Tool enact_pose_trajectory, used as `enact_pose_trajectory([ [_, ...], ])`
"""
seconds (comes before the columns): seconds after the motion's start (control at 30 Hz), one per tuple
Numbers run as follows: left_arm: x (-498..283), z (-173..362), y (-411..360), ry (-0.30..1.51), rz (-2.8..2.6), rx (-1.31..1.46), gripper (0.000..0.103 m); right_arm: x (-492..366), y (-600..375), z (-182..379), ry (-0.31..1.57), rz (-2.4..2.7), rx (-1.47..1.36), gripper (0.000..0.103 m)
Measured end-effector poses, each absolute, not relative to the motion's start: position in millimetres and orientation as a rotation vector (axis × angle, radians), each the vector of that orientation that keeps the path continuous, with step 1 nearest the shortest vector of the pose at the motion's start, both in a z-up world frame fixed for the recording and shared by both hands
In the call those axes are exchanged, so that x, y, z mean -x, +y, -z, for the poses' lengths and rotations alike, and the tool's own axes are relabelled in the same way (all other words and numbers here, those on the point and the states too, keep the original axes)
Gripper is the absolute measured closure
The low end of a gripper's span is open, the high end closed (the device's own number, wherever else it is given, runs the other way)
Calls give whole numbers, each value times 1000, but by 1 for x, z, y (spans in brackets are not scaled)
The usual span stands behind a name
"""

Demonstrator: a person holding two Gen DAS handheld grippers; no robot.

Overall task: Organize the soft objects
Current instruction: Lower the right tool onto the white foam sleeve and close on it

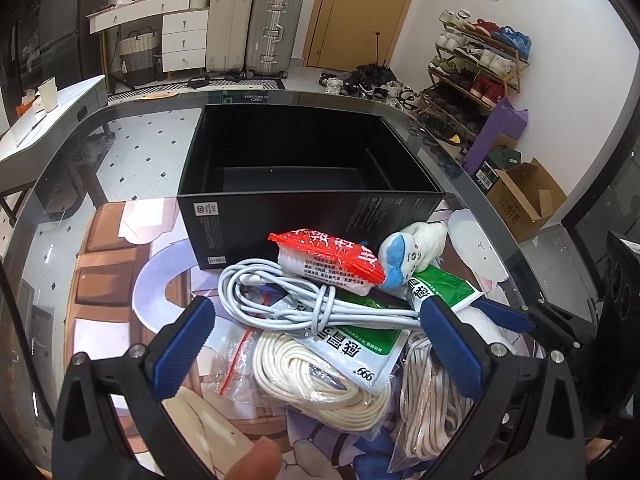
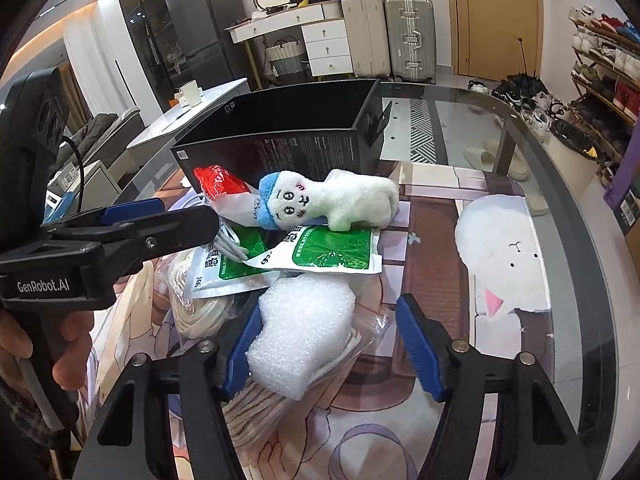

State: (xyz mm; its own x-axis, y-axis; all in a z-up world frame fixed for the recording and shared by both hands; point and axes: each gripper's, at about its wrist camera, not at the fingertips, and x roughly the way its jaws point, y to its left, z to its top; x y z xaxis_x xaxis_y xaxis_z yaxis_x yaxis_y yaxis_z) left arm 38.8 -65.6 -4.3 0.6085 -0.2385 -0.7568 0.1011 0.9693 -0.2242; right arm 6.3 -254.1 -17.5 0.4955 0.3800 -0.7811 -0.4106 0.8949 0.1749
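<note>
I see a glossy glass table [image 2: 500, 128], a matt black cardboard box [image 1: 288, 220], a fuzzy cloth plush [image 2: 336, 200], bubbly white foam [image 2: 304, 328], shiny plastic sachets [image 2: 328, 252], and ribbed blue pads [image 1: 184, 348].

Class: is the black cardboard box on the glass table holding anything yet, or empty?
Empty: the black cardboard box shows only bare dark floor.

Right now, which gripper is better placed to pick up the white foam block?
Right gripper: the foam block sits between its open fingers. The left gripper straddles the white cable instead.
</note>
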Motion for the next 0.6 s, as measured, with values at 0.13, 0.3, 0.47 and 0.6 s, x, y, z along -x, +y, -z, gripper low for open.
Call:
enact_pose_trajectory([
  [0.13,-41,4,-71,915,192,168,1,-10,-256,19,950,-493,16,57],
  [0.3,-42,6,-74,942,179,196,1,-8,-259,16,947,-512,-11,62],
  [0.47,-45,8,-76,985,133,233,2,-7,-264,13,944,-524,-36,63],
  [0.6,-48,12,-77,1027,102,257,2,-5,-268,8,922,-537,-51,63],
])
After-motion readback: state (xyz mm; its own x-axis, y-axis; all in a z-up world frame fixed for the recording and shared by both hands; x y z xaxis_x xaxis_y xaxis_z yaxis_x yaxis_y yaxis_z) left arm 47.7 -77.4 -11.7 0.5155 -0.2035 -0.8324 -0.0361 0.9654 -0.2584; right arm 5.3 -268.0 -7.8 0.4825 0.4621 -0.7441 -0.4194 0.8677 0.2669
